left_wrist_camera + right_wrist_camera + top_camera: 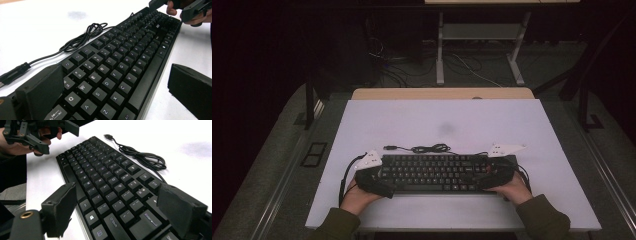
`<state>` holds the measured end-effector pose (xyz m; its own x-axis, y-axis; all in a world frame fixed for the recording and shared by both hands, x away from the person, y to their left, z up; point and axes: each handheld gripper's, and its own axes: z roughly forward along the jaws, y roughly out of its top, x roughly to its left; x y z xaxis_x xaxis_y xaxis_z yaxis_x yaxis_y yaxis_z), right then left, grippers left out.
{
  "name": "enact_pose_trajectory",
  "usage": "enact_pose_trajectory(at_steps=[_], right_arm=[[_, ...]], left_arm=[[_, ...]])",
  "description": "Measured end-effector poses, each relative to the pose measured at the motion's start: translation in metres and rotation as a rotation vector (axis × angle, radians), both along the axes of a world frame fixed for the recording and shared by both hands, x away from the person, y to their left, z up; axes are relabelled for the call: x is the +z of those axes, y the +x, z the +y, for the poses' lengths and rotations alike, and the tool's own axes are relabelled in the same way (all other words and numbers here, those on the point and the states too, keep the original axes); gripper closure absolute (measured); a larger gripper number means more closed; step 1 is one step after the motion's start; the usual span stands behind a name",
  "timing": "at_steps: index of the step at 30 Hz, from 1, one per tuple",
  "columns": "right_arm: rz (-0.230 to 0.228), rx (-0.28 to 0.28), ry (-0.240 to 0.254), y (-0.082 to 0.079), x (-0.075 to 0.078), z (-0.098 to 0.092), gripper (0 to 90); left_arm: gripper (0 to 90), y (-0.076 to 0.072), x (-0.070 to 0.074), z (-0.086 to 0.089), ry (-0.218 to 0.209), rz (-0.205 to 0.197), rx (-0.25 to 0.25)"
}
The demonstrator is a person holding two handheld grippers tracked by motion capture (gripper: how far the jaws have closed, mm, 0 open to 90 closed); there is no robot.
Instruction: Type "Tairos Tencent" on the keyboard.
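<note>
A: Entry. Black rectangular plastic keyboard [434, 173] lies flat on the white table [447, 122], near the person's edge. Long axis runs 9 to 3 o'clock in the high view.

B: Grippers?

A: Left gripper [371, 176] sits at the keyboard's 9 o'clock end, right gripper [498, 175] at the 3 o'clock end. Each hand is equally near its own end; neither is favoured.

B: Jaw state, left?

A: Jaws apart. In the left gripper view one black pad [41, 91] stands at the keyboard's far edge by the number row, the other [191, 91] off the near edge over bare table. The short side of the keyboard lies between them. I cannot tell whether the far pad touches the case.

B: Right?

A: Also apart, straddling the short end the same way. In the right gripper view one pad [61, 207] is beside the front edge, the other [181, 210] by the back edge. No pad is visibly pressing.

B: So the coming move?

A: My judgement: close both across the width, then lift level, both ends together.

B: Anything in the way?

A: The thin black USB cable [428, 148] lies coiled at 12 o'clock of the keyboard, just beside its back edge, plug end [390, 147] toward 10 o'clock. It may drag or snag on a lift. The table is otherwise bare near the keyboard.
</note>
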<state>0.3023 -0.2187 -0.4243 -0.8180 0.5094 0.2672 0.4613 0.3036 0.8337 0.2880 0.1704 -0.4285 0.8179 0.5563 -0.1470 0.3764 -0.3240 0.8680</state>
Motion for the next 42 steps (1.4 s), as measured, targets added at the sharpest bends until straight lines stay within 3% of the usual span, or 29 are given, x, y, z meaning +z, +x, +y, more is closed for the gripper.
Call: enact_pose_trajectory(at_steps=[13,21,22,23,24,25,31,35,42], right_arm=[[-0.002,0.030,-0.007,0.006,0.001,0.013,23.9],[0.008,0.036,-0.034,0.007,-0.002,0.013,45.3],[0.007,0.036,-0.049,0.007,-0.003,0.012,53.0],[0.007,0.036,-0.049,0.007,-0.003,0.012,53.0],[0.010,0.041,-0.059,0.007,-0.003,0.012,60.2],[0.010,0.041,-0.059,0.007,-0.003,0.012,60.2],[0.011,0.059,-0.085,0.007,-0.004,0.010,81.6],[0.018,0.080,-0.108,0.006,-0.006,0.010,88.4],[0.026,0.102,-0.157,0.004,-0.010,0.014,89.2]], left_arm=[[0.0,0.001,0.000,-0.001,0.000,-0.003,-0.002],[0.0,0.000,0.000,-0.001,0.003,-0.002,-0.003],[0.0,0.000,0.000,0.000,0.002,-0.002,-0.002],[0.0,0.000,0.000,0.000,0.002,-0.003,-0.001],[0.0,0.000,0.000,0.000,0.002,-0.003,-0.001],[0.0,0.000,0.000,0.000,0.003,-0.003,-0.001],[0.0,0.000,-0.001,0.000,0.010,-0.002,0.002],[0.0,0.000,-0.001,0.000,0.012,-0.002,0.003],[0.0,0.000,0.000,0.000,0.010,-0.003,0.004]])
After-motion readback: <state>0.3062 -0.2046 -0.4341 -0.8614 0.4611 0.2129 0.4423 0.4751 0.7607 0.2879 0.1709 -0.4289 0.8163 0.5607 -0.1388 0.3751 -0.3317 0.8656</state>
